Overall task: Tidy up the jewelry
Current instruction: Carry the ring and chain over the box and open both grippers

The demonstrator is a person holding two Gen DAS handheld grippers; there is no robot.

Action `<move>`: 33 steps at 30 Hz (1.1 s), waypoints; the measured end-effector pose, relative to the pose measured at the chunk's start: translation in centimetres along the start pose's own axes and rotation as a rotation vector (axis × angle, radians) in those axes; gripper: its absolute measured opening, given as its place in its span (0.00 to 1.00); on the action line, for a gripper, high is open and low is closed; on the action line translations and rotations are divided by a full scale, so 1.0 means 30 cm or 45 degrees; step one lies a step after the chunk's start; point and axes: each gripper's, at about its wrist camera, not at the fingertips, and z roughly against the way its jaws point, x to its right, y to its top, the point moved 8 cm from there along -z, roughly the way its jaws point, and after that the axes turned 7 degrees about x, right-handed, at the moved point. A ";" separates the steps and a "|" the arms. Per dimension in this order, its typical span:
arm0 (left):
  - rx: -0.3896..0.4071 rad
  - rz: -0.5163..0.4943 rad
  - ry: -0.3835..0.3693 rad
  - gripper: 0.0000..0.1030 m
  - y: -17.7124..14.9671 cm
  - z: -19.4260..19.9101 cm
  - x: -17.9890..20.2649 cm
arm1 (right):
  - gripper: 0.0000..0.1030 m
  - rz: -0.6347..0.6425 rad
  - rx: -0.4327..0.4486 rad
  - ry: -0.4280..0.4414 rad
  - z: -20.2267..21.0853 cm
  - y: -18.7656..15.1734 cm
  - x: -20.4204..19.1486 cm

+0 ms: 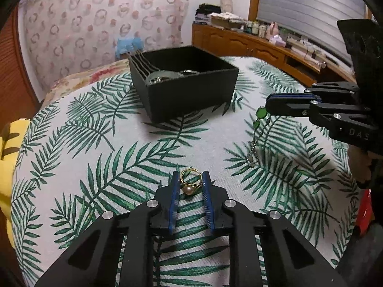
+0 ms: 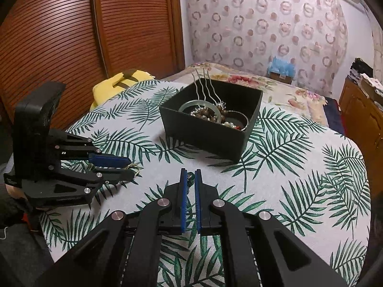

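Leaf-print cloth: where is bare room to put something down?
Free: the cloth right of the black box, and the strip in front of it. Crowded: the near edge, with the pearl ring and green-bead chain, and inside the box.

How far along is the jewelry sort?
Done: the black box already holds bangles, beads and hair pins. In hand: the right claw is shut on a green-bead chain, its tail hanging to the leaf-print cloth; the left claw brackets a gold pearl ring, pads at its sides. Left: get both pieces into the box.
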 end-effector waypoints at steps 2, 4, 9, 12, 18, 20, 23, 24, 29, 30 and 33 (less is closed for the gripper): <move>0.012 0.004 0.004 0.17 0.006 0.007 -0.001 | 0.07 0.002 0.011 0.000 0.010 0.012 -0.001; 0.025 0.009 0.005 0.17 0.015 0.013 -0.002 | 0.07 0.007 0.025 -0.002 0.020 0.028 0.000; 0.063 0.017 0.010 0.17 0.051 0.029 -0.005 | 0.07 0.024 0.061 -0.007 0.040 0.081 0.000; 0.095 0.018 0.017 0.17 0.091 0.040 -0.008 | 0.07 0.042 0.089 -0.009 0.052 0.129 0.001; 0.173 0.027 0.021 0.17 0.202 0.060 -0.025 | 0.07 0.105 0.146 -0.022 0.060 0.239 0.017; 0.193 0.033 0.024 0.17 0.235 0.060 -0.037 | 0.07 0.111 0.160 -0.024 0.053 0.269 0.028; 0.208 0.046 0.028 0.17 0.274 0.053 -0.057 | 0.07 0.110 0.171 -0.025 0.039 0.305 0.047; 0.211 0.053 0.031 0.17 0.288 0.047 -0.065 | 0.07 0.110 0.175 -0.026 0.031 0.319 0.056; 0.205 0.063 0.036 0.17 0.327 0.012 -0.092 | 0.07 0.106 0.181 -0.033 -0.019 0.360 0.094; 0.203 0.064 0.036 0.17 0.333 0.006 -0.095 | 0.07 0.099 0.180 -0.030 -0.033 0.368 0.104; 0.195 0.067 0.035 0.17 0.355 -0.020 -0.105 | 0.07 0.086 0.176 -0.026 -0.069 0.376 0.129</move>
